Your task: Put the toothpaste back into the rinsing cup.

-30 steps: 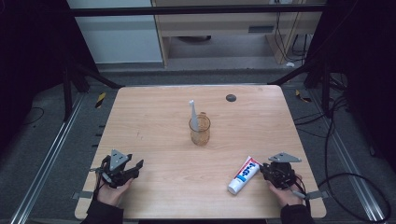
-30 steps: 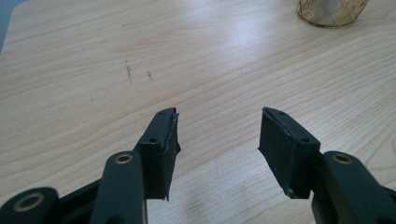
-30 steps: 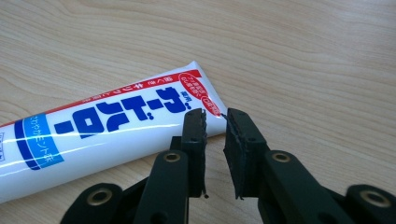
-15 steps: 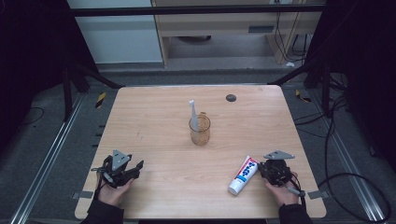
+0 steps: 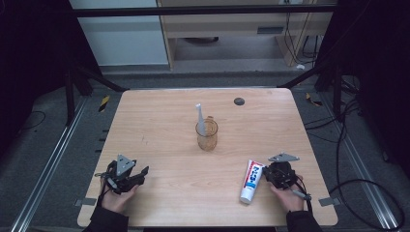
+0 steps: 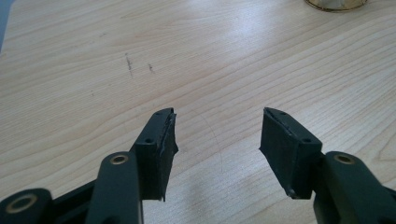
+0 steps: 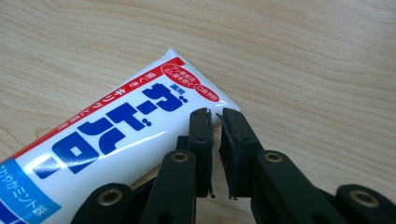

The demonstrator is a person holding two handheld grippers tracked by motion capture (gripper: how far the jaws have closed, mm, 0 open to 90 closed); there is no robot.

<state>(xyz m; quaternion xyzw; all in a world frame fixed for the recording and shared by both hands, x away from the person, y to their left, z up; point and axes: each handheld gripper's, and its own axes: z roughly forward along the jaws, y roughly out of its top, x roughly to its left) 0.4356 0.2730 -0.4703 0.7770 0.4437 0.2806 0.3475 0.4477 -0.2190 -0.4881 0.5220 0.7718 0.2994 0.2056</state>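
Observation:
A white toothpaste tube [image 5: 251, 181] [image 7: 116, 135] with blue and red print lies flat near the table's front right. My right gripper [image 5: 267, 171] [image 7: 217, 114] is shut, its tips over the corner of the tube's flat crimped end; I see nothing pinched between the pads. My left gripper [image 5: 140, 174] [image 6: 217, 126] rests at the front left, held in a hand, open, with only bare wood between its jaws. An amber glass cup [image 5: 207, 135] [image 6: 335, 3] stands mid-table with a white toothbrush [image 5: 199, 113] upright in it.
The wooden table [image 5: 159, 116] has a small dark round disc [image 5: 239, 101] near its far edge. Black frame bars, cables and a grey floor surround the table.
My right gripper has edged slightly left toward the tube. The left gripper, cup and toothbrush have not moved.

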